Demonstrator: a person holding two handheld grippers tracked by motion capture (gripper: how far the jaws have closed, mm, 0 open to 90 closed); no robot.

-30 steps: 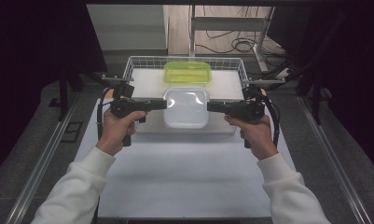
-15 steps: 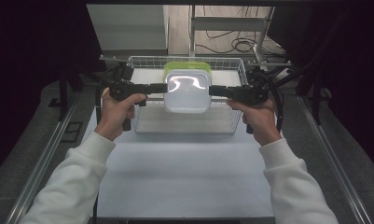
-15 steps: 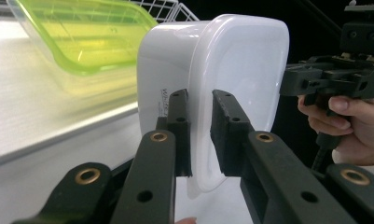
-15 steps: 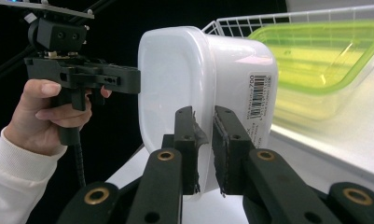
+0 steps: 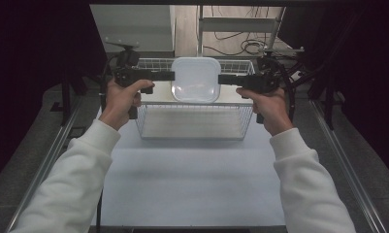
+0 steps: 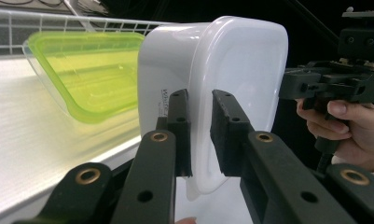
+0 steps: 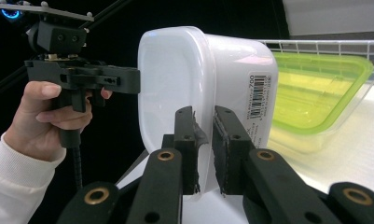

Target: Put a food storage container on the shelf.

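two grippers share the load here: the white rounded plastic tub [image 5: 196, 79] hangs tipped on its side above the white wire basket [image 5: 194, 127], pinched by opposite rims to keep it level. left gripper [image 6: 200, 135] jaws are nearly together, clamped on the rim; right gripper [image 7: 204, 149] likewise. the lime-green clear plastic container [image 6: 84, 74] rests in the basket behind it.

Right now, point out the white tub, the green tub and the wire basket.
white tub [image 5: 196, 77], high view, middle of its upturned base
green tub [image 6: 82, 70], left gripper view, inside of its floor
wire basket [image 5: 194, 115], high view, near wall
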